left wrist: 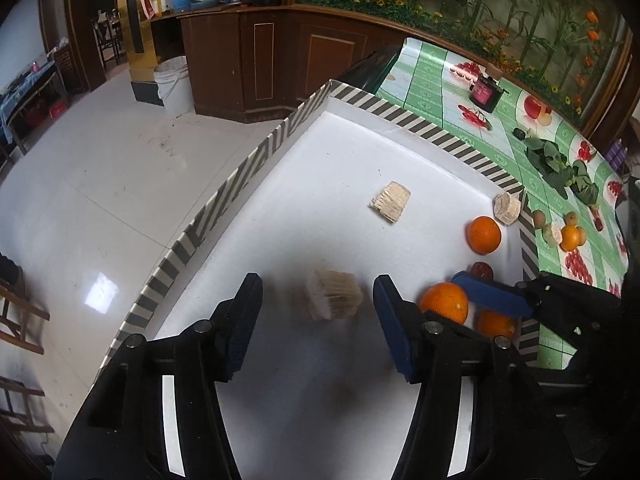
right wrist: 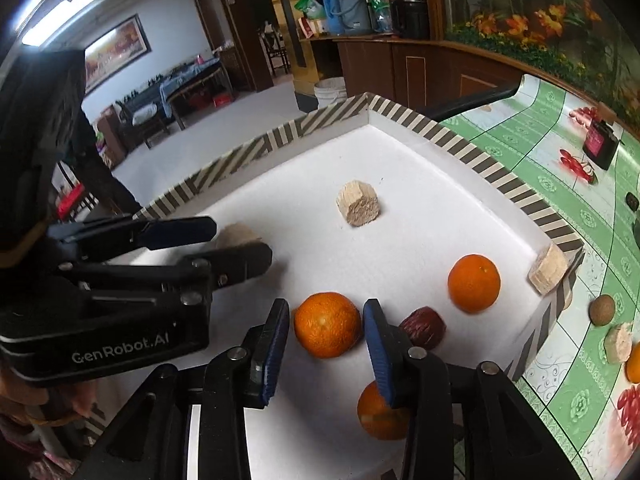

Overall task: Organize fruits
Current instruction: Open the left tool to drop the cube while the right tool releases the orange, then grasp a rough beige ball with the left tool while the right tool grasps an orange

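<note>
Both claws are released: left claw point(left wrist: 318, 308) around a blurred block point(left wrist: 334, 294), right claw point(right wrist: 326, 332) around an orange point(right wrist: 327, 324), a red fruit point(right wrist: 423, 327) just beside.

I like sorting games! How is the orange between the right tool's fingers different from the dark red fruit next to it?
The round bright orange fruit is bigger and pebbly-skinned; the small dark red fruit is smaller and streaky. The orange sits between the right tool's open fingers; the red fruit lies outside them. Both rest in the white striped-rim tray.
</note>
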